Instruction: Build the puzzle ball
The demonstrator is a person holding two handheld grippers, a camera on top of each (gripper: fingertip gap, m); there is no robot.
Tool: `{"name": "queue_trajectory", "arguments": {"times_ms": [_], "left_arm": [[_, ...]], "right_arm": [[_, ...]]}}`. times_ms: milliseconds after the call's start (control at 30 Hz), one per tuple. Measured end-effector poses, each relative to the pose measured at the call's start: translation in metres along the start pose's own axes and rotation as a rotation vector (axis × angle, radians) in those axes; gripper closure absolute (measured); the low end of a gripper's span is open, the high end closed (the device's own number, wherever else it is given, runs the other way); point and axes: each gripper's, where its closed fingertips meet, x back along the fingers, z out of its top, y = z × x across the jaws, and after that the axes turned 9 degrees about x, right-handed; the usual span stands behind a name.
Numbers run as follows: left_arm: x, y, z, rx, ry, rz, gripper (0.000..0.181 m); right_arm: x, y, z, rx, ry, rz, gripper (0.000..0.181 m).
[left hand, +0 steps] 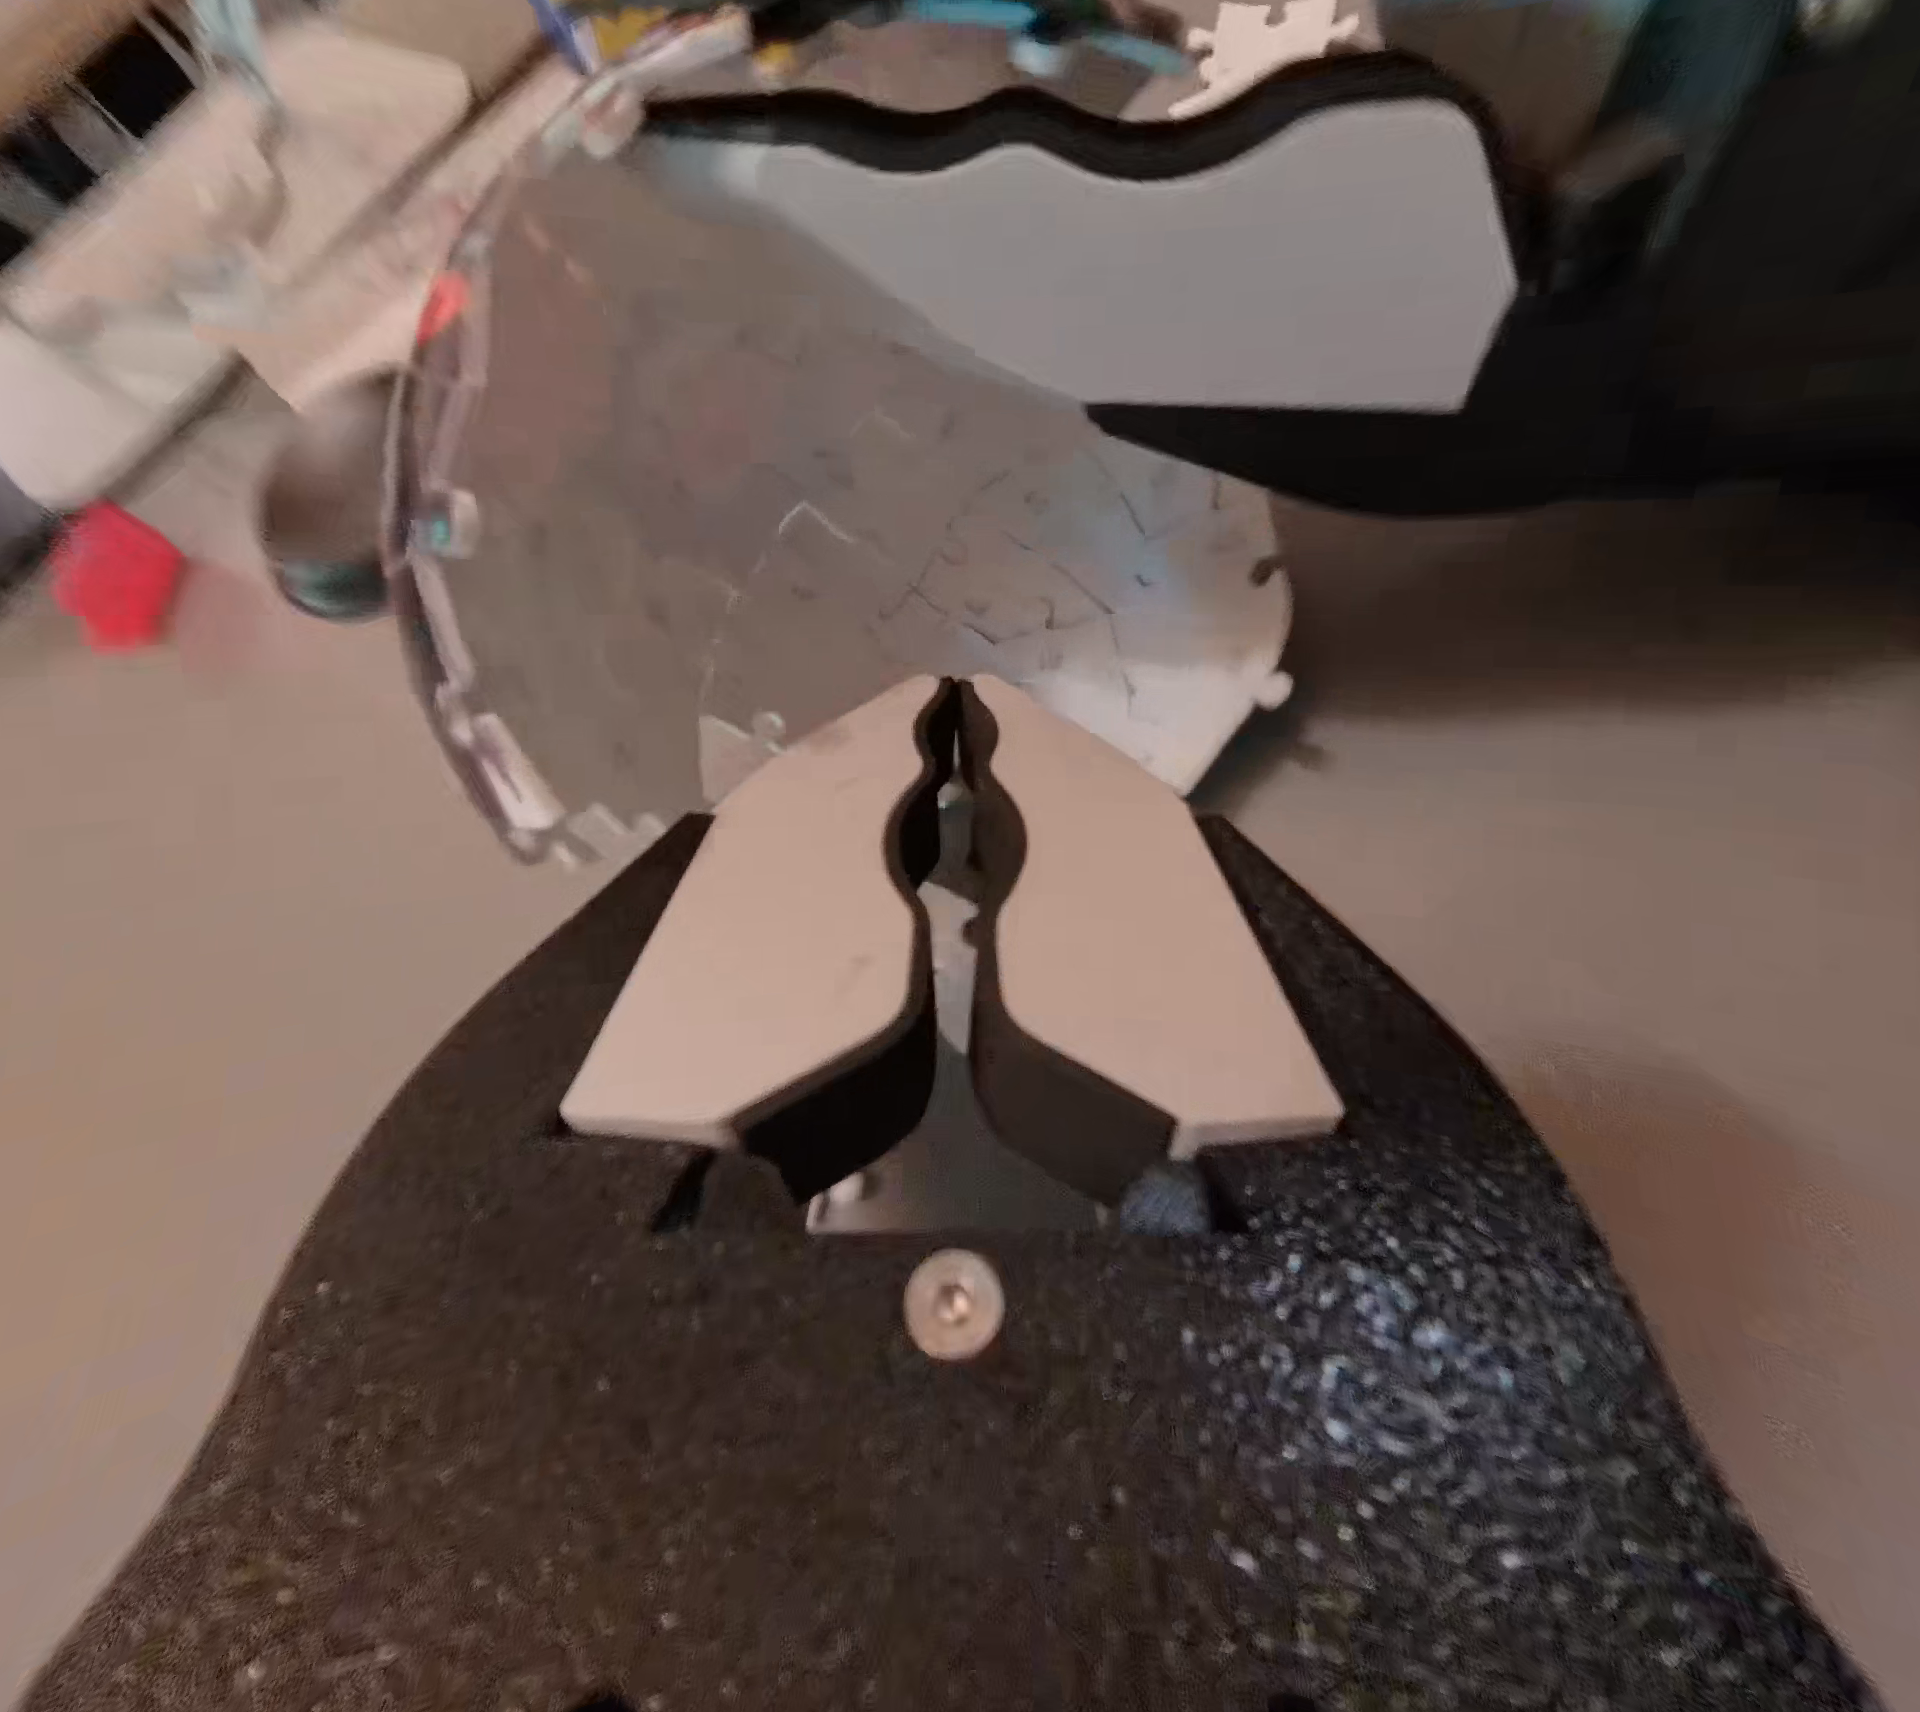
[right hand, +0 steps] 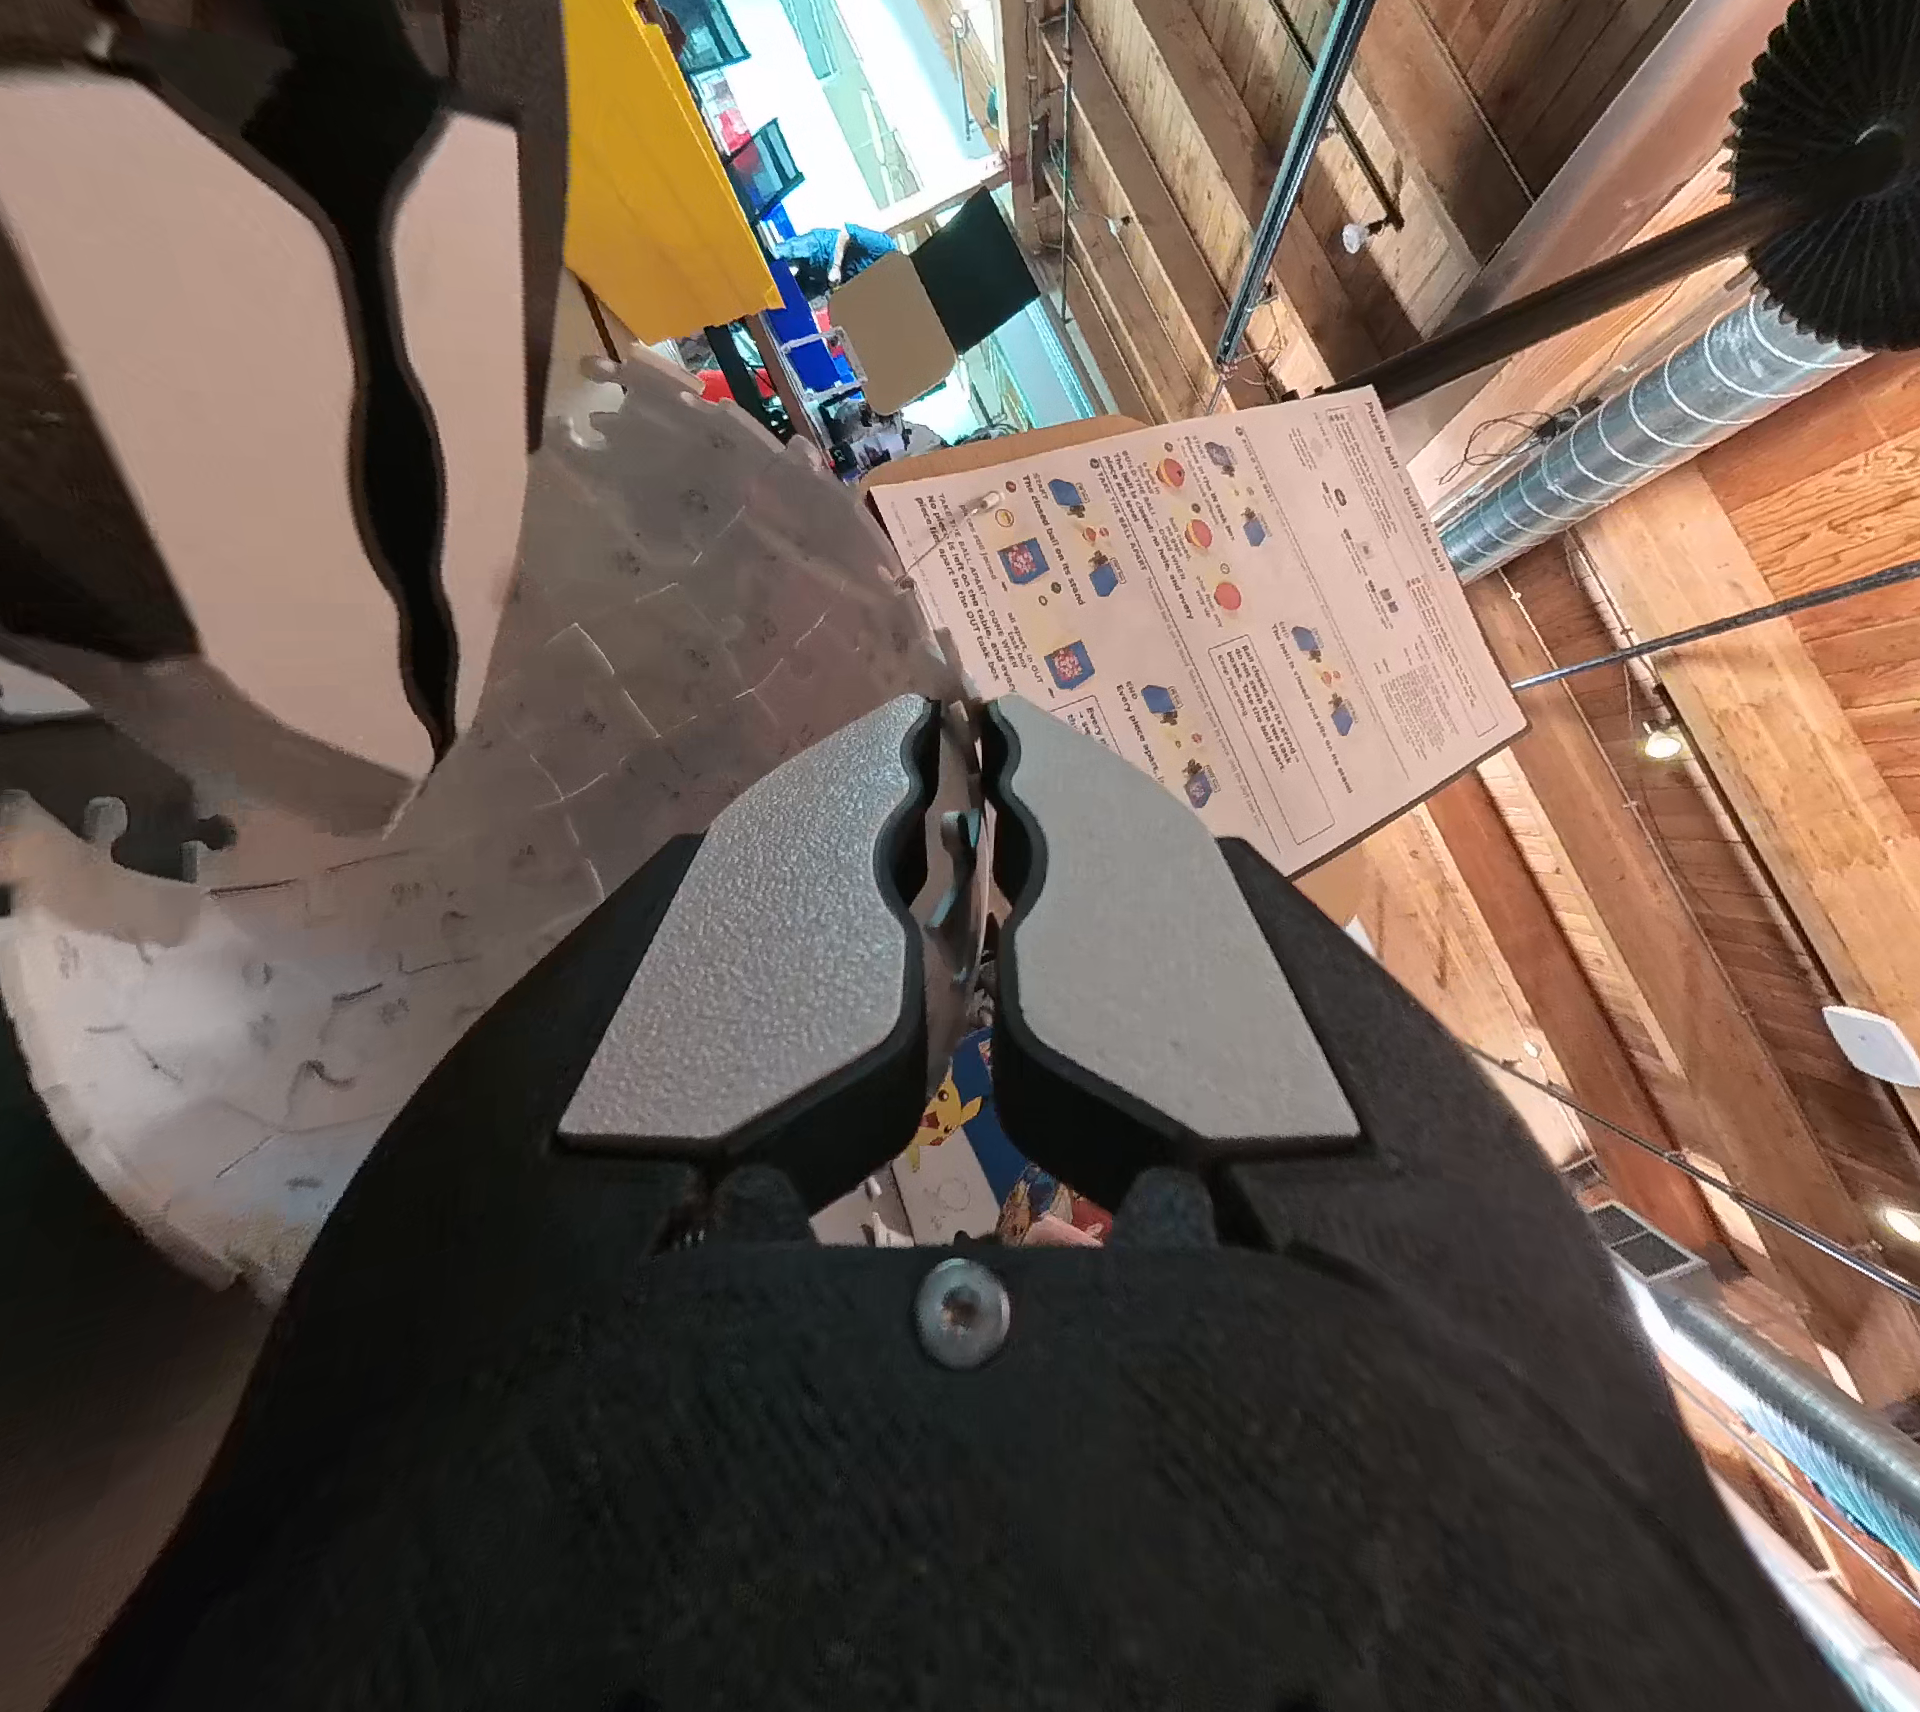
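The puzzle ball is a partly built curved shell (left hand: 790,499), with its pale grey-white inside facing me. My left gripper (left hand: 956,694) is shut, its fingertips together at the shell's inner face near the lower edge. White bits of puzzle show through the slit behind the tips. In the right wrist view the left gripper (right hand: 431,743) comes in from the upper left, tips on the shell (right hand: 665,623). My right gripper (right hand: 961,717) is shut on the shell's rim, which runs between its pads. It also shows in the left wrist view (left hand: 644,62), clamped on the shell's top edge.
A printed instruction sheet on a board (right hand: 1195,623) stands behind the shell. A yellow bin (right hand: 644,135) is farther back. The beige table (left hand: 208,1091) lies below, with a red object (left hand: 109,571) and pale clutter (left hand: 208,228) at the left. The gap from one gripper's tips to the other's is roughly 9 centimeters.
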Motion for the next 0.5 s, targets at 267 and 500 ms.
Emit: {"name": "queue_trajectory", "arguments": {"times_ms": [267,500], "left_arm": [[-0.016,0.01,-0.006,0.214,-0.132,-0.08,0.181],[-0.02,0.01,-0.008,0.234,-0.179,-0.027,0.181]], "right_arm": [[-0.002,0.0,-0.003,-0.057,-0.005,0.0,0.174],[-0.002,0.001,-0.006,-0.102,-0.009,0.002,0.174]]}}
